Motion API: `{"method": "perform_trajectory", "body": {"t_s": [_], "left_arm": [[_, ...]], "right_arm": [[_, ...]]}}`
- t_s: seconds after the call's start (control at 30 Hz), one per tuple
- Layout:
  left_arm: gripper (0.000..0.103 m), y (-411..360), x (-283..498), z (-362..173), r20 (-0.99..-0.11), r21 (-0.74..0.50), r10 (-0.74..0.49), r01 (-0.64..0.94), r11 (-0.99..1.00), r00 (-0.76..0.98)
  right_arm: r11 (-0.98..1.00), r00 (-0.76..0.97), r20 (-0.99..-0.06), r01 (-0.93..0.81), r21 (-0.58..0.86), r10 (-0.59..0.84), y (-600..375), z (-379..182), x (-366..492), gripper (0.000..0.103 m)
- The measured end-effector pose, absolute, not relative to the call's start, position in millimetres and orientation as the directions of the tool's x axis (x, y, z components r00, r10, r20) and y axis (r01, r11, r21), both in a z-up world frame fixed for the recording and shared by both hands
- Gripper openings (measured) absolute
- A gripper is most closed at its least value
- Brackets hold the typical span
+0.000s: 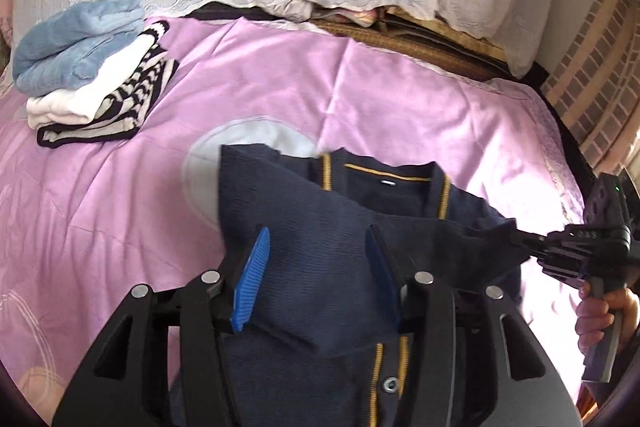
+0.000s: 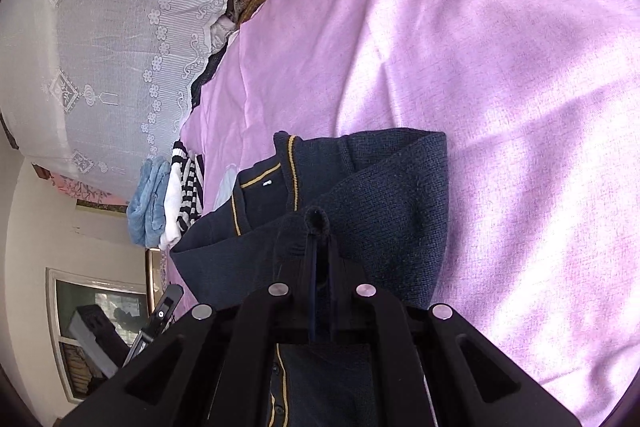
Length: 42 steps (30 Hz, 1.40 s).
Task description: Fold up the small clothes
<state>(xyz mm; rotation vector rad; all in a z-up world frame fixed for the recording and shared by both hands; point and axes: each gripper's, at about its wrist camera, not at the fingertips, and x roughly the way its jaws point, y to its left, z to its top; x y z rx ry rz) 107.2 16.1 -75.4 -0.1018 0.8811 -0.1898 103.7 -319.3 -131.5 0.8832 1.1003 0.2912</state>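
Left wrist view: the left gripper (image 1: 316, 267) hangs over the navy cardigan (image 1: 320, 211), its blue-padded fingers (image 1: 252, 279) spread wide with knit between them and gripping nothing. The cardigan lies on the pink bedspread (image 1: 400, 99), collar with yellow trim away from the camera. At the right edge the right gripper (image 1: 520, 241) pinches a fold of the cardigan's side. A stack of folded clothes (image 1: 92, 67) sits well apart at the far left.

Right wrist view: the right gripper's (image 2: 316, 223) fingers are narrow, clamped on a tuft of navy knit, with the side panel doubled over the body beside the collar. The folded stack (image 2: 168, 203) shows beyond it.

The step seems to be folding one side inward. To do it well, I would carry the pinched edge straight across, keep it low and taut, let the free left fingers press the body flat along the crease line, and release only once the edges line up.
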Motion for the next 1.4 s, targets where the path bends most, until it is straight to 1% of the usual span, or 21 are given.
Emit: {"method": "perform_trajectory", "body": {"t_s": [0.13,0.33,0.4,0.47,0.53,0.6,0.63,0.7,0.83,0.93,1.0,1.07,1.13,1.2,1.33,1.4], "left_arm": [[0.049,33.1,134.7,-87.5,-0.775,-0.056,-0.082,0.061,0.997,0.626],[0.05,44.7,173.8,-115.9,-0.816,0.041,0.012,0.036,0.999,0.578],[0.05,47.4,183.1,-122.7,-0.823,0.064,0.034,0.034,0.997,0.567],[0.05,51.7,189.8,-124.9,-0.833,0.056,0.027,0.036,0.998,0.553],[0.05,59.4,188.7,-117.1,-0.835,-0.011,-0.03,0.038,0.999,0.549],[0.05,65.9,179.8,-104.7,-0.821,-0.066,-0.086,0.056,0.996,0.564],[0.05,69.1,172.7,-98.5,-0.814,-0.079,-0.103,0.066,0.995,0.571],[0.05,73.2,155.1,-89.8,-0.803,-0.094,-0.133,0.096,0.991,0.581],[0.052,73.1,111.2,-86.5,-0.791,-0.041,-0.134,0.167,0.985,0.597],[0.055,61.4,88.2,-99.0,-0.793,0.05,-0.089,0.21,0.976,0.603],[0.055,49.9,78.7,-110.1,-0.785,0.13,-0.044,0.234,0.964,0.618],[0.055,39.5,70.7,-116.7,-0.749,0.215,-0.003,0.247,0.945,0.662],[0.056,28.9,67.6,-120.9,-0.71,0.298,0.04,0.248,0.922,0.703],[0.059,21.2,66.6,-125.0,-0.674,0.36,0.071,0.243,0.901,0.736],[0.059,16.5,63.7,-127.7,-0.644,0.399,0.076,0.25,0.882,0.761],[0.059,22.0,57.6,-123.9,-0.649,0.382,0.061,0.256,0.888,0.759]], "right_arm": [[0.65,0.459,-0.667,0.223,0.726,0.587,-317.9,-135.4,99.9,0.006],[0.654,0.47,-0.663,0.213,0.726,0.583,-311.1,-128.3,98.3,0.006],[0.662,0.462,-0.674,0.219,0.717,0.577,-310.4,-129.3,96.8,0.008],[0.684,0.454,-0.697,0.228,0.693,0.555,-310.9,-129.6,93.9,0.009],[0.691,0.48,-0.712,0.262,0.674,0.512,-318.1,-126.6,87.7,0.021],[0.708,0.536,-0.717,0.278,0.649,0.446,-325.0,-115.2,82.5,0.021],[0.718,0.558,-0.708,0.26,0.645,0.434,-323.9,-107.1,82.8,0.021],[0.737,0.57,-0.683,0.188,0.65,0.457,-310.1,-90.2,91.5,0.021],[0.76,0.471,-0.665,-0.019,0.65,0.58,-238.0,-71.2,128.9,0.021],[0.748,0.339,-0.673,-0.181,0.639,0.657,-161.9,-69.3,156.6,0.021],[0.73,0.254,-0.685,-0.28,0.624,0.683,-113.3,-71.6,171.2,0.022],[0.719,0.191,-0.706,-0.35,0.6,0.682,-74.9,-74.4,184.7,0.025],[0.709,0.134,-0.731,-0.41,0.574,0.669,-44.1,-78.4,198.5,0.034],[0.713,0.109,-0.763,-0.461,0.528,0.637,-21.8,-81.6,209.9,0.041],[0.72,0.084,-0.805,-0.508,0.473,0.588,-1.2,-93.7,227.3,0.044],[0.727,0.077,-0.818,-0.512,0.458,0.57,-0.5,-98.6,233.1,0.044]]}}
